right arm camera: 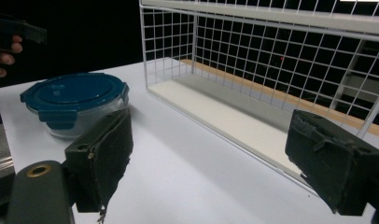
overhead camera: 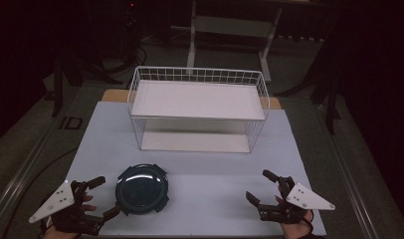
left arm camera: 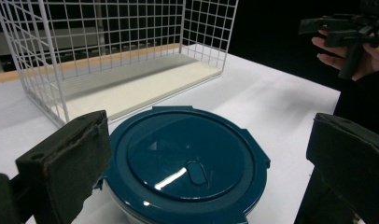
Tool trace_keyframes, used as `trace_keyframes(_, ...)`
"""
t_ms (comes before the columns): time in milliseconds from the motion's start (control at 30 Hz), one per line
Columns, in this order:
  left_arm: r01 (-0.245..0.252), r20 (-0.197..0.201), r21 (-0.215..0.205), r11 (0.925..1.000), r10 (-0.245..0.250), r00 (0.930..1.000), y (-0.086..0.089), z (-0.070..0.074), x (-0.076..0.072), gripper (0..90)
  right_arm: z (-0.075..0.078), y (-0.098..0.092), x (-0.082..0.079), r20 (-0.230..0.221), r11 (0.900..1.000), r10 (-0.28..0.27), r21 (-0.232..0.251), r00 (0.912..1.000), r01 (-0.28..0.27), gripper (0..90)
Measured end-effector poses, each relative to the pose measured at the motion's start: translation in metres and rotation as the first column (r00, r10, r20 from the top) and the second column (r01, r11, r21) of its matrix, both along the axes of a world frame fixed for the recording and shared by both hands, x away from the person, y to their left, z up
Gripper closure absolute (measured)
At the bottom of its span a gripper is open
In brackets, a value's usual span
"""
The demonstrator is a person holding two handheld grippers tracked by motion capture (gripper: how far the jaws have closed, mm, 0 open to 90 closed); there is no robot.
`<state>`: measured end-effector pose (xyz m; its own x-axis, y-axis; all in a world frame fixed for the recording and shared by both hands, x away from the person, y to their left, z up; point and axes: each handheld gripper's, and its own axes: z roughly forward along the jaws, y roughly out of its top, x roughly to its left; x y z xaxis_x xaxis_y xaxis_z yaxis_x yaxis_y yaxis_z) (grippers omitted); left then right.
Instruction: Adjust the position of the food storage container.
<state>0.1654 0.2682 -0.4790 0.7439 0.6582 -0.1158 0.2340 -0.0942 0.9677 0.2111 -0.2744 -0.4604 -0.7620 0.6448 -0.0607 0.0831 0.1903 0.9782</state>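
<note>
Two hand-held black two-jaw grippers rested low over the near edge of a white table top (overhead camera: 205, 164). The left gripper (overhead camera: 101, 197) was released, its jaws spread wide on either side of a round clear container with a dark teal clip-on lid (overhead camera: 142, 188), which sat on the table at the near left. In the left gripper view that container (left arm camera: 185, 163) lay between the two black jaws, close to the camera, with neither jaw touching it; a highlight ran across its lid. The right gripper (overhead camera: 262, 186) was also released, jaws well apart, at the near right of the table, well clear of the container. A hand (overhead camera: 295, 228) held it from below, and another hand (overhead camera: 73, 219) held the left one. In the right gripper view the container (right arm camera: 75, 105) stood at the left beyond the left jaw. Behind it, toward the far side of the table, stood a white wire-grid rack with two flat white shelves (overhead camera: 197, 109). In the left gripper view the rack (left arm camera: 113, 56) rose just beyond the container, and the right gripper (left arm camera: 346, 28) showed at the upper right.
</note>
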Motion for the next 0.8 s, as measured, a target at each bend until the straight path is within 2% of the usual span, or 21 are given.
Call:
trace_keyframes(67,0.016,0.022,-0.016,0.9998,-0.015,0.9996,0.000,0.003,-0.003,0.0,0.000,0.000,0.000,0.004,1.000,-0.001,0.000,1.0000,0.001,14.7)
trace_keyframes(100,0.015,0.034,-0.011,0.9998,-0.014,0.9993,-0.001,0.006,-0.006,0.0,0.001,0.000,-0.001,0.005,1.000,0.000,0.001,1.0000,0.000,14.7)
trace_keyframes(300,0.017,0.057,-0.003,0.9999,-0.017,0.9982,-0.002,0.015,-0.007,0.0,0.003,0.000,-0.002,0.008,1.000,-0.002,0.009,1.0000,0.002,14.8)
trace_keyframes(433,0.013,0.085,0.052,0.9986,-0.017,0.9962,0.006,0.026,-0.008,0.0,0.003,-0.001,-0.002,0.006,1.000,-0.004,0.017,1.0000,0.004,14.7)
trace_keyframes(500,0.000,0.071,0.055,0.9985,-0.004,0.9975,0.013,0.030,-0.007,2.0,0.003,0.000,-0.002,0.002,1.000,-0.003,0.019,1.0000,0.003,14.7)
trace_keyframes(533,-0.022,0.082,0.055,0.9983,0.018,0.9965,0.016,0.030,-0.007,2.1,0.003,0.000,-0.001,0.001,1.000,-0.002,0.020,1.0000,0.002,14.7)
trace_keyframes(567,-0.036,0.078,0.047,0.9982,0.032,0.9964,0.019,0.031,-0.006,2.1,0.003,0.000,-0.001,-0.001,1.000,-0.003,0.021,1.0000,0.003,14.7)
trace_keyframes(600,-0.036,0.053,0.031,0.9988,0.035,0.9980,0.022,0.030,-0.005,2.1,0.002,0.000,-0.001,-0.002,1.000,-0.004,0.021,1.0000,0.004,14.7)
trace_keyframes(667,-0.060,-0.002,0.058,0.9966,0.060,0.9982,0.025,0.029,-0.006,3.2,0.002,0.000,-0.001,-0.005,1.000,-0.004,0.021,1.0000,0.004,14.7)
trace_keyframes(767,-0.048,-0.053,0.071,0.9963,0.052,0.9973,0.027,0.022,-0.007,2.3,0.002,0.001,0.000,-0.012,1.000,0.000,0.021,0.9999,0.001,14.7)
trace_keyframes(800,-0.046,-0.072,0.094,0.9945,0.053,0.9960,0.026,0.019,-0.006,2.2,0.001,0.001,0.000,-0.014,1.000,0.001,0.021,0.9999,0.000,14.7)
